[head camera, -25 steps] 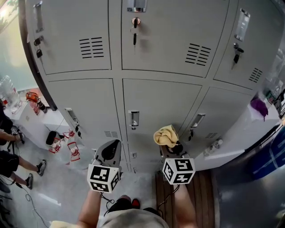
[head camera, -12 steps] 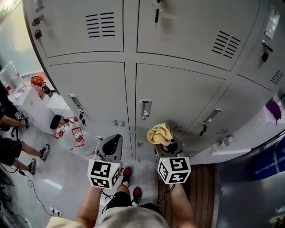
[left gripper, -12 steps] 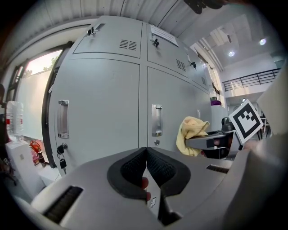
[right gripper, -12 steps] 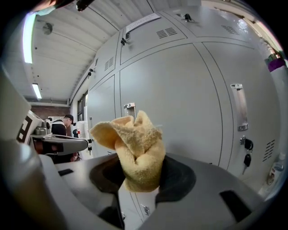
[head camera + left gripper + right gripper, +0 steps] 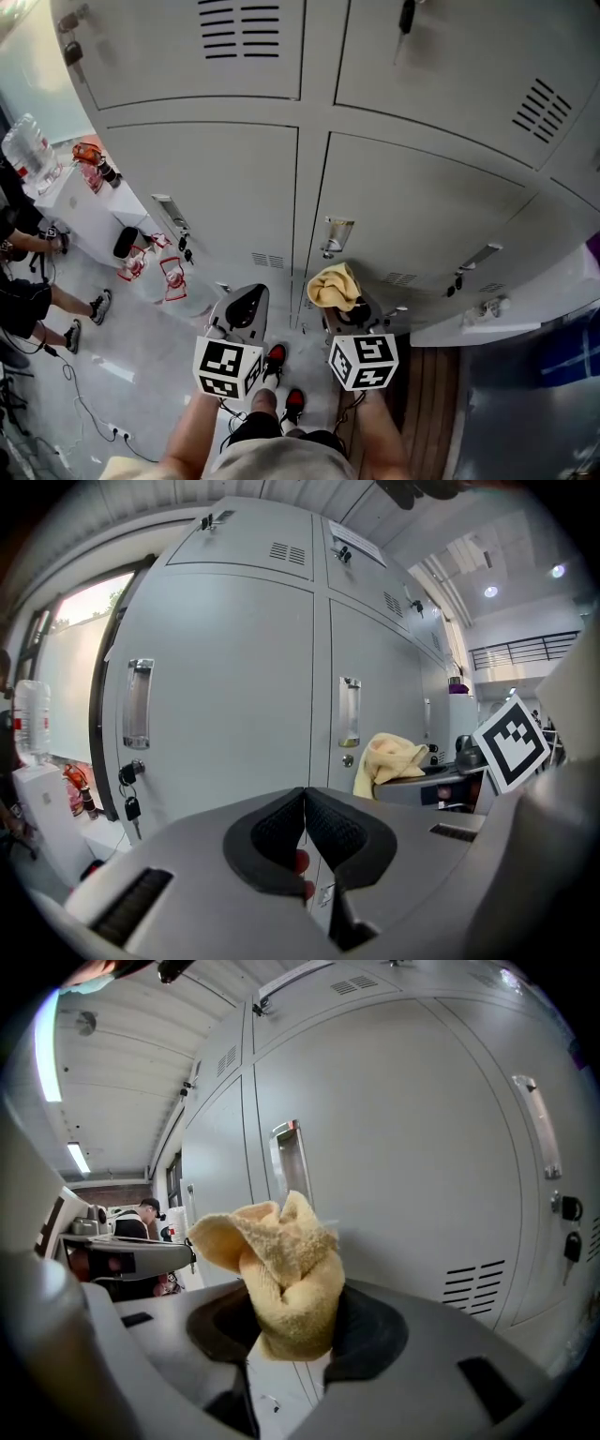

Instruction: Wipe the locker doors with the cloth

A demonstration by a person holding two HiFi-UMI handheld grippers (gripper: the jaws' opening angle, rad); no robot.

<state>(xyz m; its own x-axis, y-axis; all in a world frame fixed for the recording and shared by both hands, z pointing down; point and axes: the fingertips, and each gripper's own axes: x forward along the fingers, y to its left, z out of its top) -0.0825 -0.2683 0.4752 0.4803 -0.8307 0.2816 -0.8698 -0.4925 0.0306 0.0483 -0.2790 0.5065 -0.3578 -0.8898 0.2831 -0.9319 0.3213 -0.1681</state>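
Observation:
Grey locker doors [image 5: 206, 197] fill the head view ahead of me, each lower door with a metal handle [image 5: 336, 236]. A yellow cloth [image 5: 334, 285] is bunched in my right gripper [image 5: 343, 302], whose jaws are shut on it a short way off the middle lower door [image 5: 422, 225]. In the right gripper view the cloth [image 5: 286, 1274] sticks up between the black pads, apart from the door [image 5: 403, 1157]. My left gripper [image 5: 246, 307] is shut and holds nothing; its pads [image 5: 281, 832] meet in the left gripper view, facing the lockers [image 5: 225, 696].
At the left stands a white table [image 5: 80, 202] with bottles and red items, and people's legs [image 5: 37, 309] show on the floor beside it. Keys [image 5: 128, 799] hang from a locker lock. A white shelf [image 5: 487, 323] and wooden flooring [image 5: 436, 394] lie at the right.
The view has tilted down and shifted: the lockers slid up and to the right in the frame. Both grippers stay side by side; the cloth remains held.

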